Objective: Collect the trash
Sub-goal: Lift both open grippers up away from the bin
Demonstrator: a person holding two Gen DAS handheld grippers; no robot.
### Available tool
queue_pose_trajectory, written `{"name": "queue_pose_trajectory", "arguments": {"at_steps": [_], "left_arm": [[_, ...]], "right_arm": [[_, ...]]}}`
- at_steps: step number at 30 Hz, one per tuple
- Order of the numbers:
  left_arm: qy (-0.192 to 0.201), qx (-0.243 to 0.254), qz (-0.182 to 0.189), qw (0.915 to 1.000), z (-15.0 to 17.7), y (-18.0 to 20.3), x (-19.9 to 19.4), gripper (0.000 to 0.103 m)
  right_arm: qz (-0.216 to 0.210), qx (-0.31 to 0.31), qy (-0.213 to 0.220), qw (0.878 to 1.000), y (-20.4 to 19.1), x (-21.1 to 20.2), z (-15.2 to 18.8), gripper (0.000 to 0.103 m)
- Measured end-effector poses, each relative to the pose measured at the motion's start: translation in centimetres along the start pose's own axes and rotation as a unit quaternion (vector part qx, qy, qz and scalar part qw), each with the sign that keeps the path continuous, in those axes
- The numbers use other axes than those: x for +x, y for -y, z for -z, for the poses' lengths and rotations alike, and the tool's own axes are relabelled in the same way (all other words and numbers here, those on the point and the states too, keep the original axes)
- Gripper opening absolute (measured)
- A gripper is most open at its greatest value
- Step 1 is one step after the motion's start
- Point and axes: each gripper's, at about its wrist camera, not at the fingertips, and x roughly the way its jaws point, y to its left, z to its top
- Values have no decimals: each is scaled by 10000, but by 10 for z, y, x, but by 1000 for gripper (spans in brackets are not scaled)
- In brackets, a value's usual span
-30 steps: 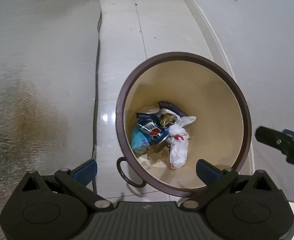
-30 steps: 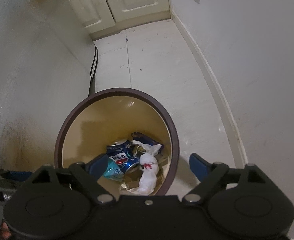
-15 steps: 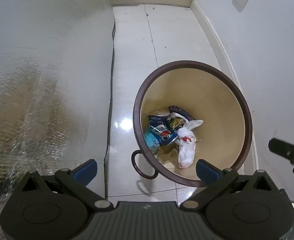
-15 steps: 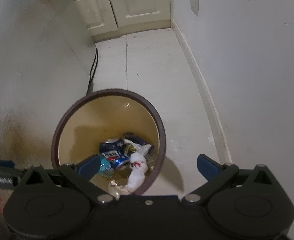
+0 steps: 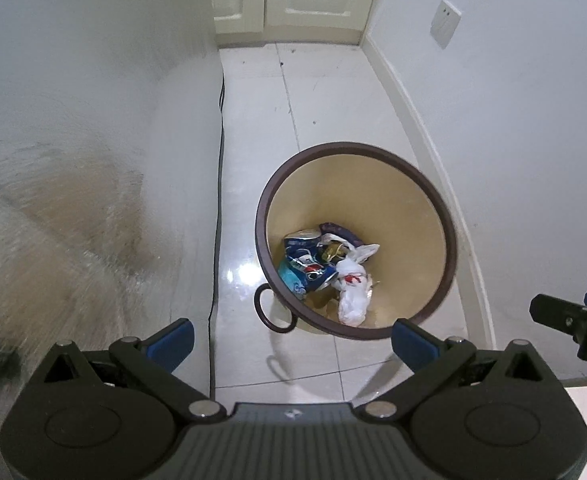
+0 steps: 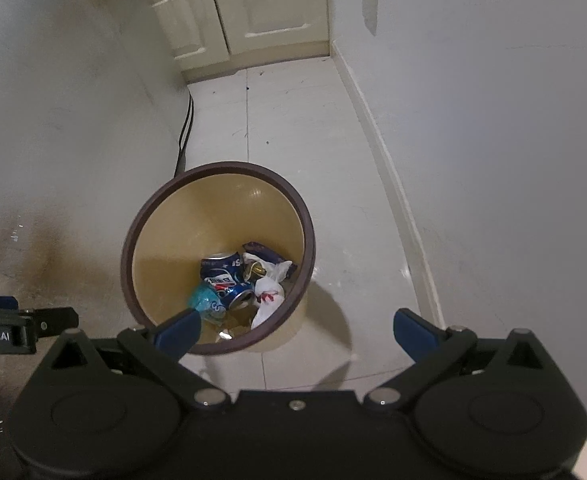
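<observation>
A round waste bin (image 5: 421,176) (image 6: 161,200) with a dark brown rim and tan inside stands on the white tiled floor. At its bottom lie a crushed blue soda can (image 5: 307,258) (image 6: 223,276), a knotted white plastic bag (image 5: 351,288) (image 6: 267,296) and other wrappers. My left gripper (image 5: 291,334) hangs open above and in front of the bin, nothing between its blue fingertips. My right gripper (image 6: 295,330) is open too and holds nothing; its left fingertip overlaps the bin's near rim in its own view. It shows at the right edge of the left wrist view as the right gripper (image 5: 573,316).
White walls close in on both sides, the left one stained brown low down. A black cable (image 5: 217,200) runs along the floor by the left wall. Cream cabinets (image 6: 245,8) stand at the far end. A wall socket (image 5: 445,22) sits on the right wall.
Both grippers have risen and drawn back from the bin, which looks smaller and farther off now. The right jaws stand a little wider than one second ago.
</observation>
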Motion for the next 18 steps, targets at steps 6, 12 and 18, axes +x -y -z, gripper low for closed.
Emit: {"name": "queue_pose_trajectory", "arguments": {"at_steps": [6,12,18], "left_arm": [[242,9,12,9997,13,7,-40,103],[669,40,200,9976,22,21,-92,103],[1112,203,292,9932,30,39,-148,103]], "right_arm": [[-53,-70,197,9998,-3,-42,7,103],[-2,-208,520,9984,-6,-93,17,103],[88,-195,912,9956,-3,-144,27,103]]}}
